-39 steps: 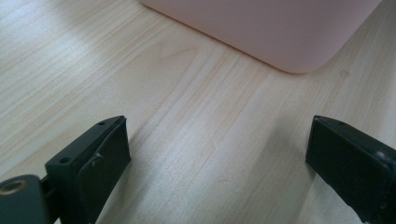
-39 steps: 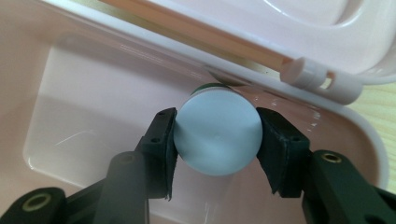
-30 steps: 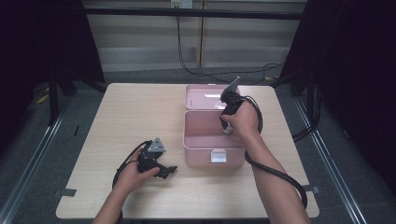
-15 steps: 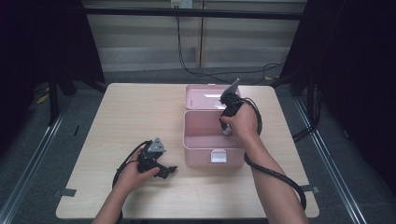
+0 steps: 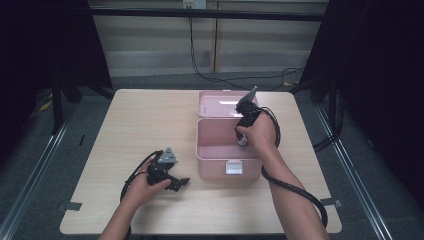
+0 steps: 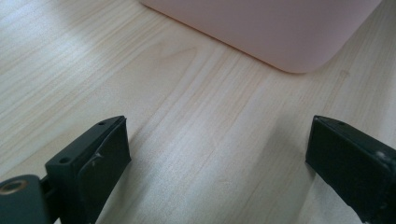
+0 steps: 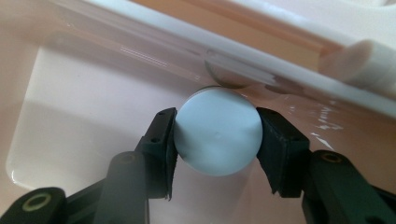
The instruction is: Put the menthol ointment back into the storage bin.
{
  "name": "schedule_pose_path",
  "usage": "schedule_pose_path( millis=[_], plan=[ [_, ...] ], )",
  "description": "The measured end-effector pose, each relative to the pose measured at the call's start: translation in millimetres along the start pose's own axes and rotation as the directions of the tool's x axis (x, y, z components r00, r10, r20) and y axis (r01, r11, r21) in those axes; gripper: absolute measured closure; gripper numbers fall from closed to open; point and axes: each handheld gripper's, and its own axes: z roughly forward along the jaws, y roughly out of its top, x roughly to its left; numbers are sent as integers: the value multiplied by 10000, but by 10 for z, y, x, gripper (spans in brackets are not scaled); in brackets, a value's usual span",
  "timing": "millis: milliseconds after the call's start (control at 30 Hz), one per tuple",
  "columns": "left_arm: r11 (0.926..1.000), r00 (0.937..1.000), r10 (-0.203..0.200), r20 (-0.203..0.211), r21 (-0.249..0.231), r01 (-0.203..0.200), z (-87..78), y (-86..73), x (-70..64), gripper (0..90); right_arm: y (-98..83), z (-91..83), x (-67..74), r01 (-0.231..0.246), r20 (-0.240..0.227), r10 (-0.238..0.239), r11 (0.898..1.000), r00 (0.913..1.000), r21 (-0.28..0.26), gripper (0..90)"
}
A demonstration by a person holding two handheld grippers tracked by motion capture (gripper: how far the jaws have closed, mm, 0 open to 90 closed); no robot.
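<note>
The table (image 5: 150, 130), a pale wood-grain top, is being used as the work surface, and the pink box (image 5: 220, 150) is being kept near its middle with the lid (image 5: 220, 102) laid back and away from the person, so that the inside is being left free for reaching in from above.

The right gripper (image 7: 217, 135) is being held down inside the box, close to the far wall, with its jaws pressed against both sides of a pale blue ball (image 7: 218, 131); the ball is being gripped across its width, probably so that it cannot roll off the smooth pads. Whether the ball is being put in or taken out cannot be told.

The left gripper (image 5: 167, 175) is being rested low on the table just beside the front left corner of the box, well apart from the work. Its jaws are being held wide, with nothing between them but bare wood, apparently to keep it out of the way.

The table is being surrounded by dark curtains, grey flooring, floor rails and trailing cables (image 5: 210, 75).
</note>
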Motion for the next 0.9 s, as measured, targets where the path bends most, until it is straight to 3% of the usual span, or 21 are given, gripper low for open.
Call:
schedule_pose_path(
  millis=[900],
  plan=[
    [10000,10000,-8,-13,-22,8,2,-1,-1,56,-59,116,1,132,-53,-132,9999,9999,-111,505]
  ],
)
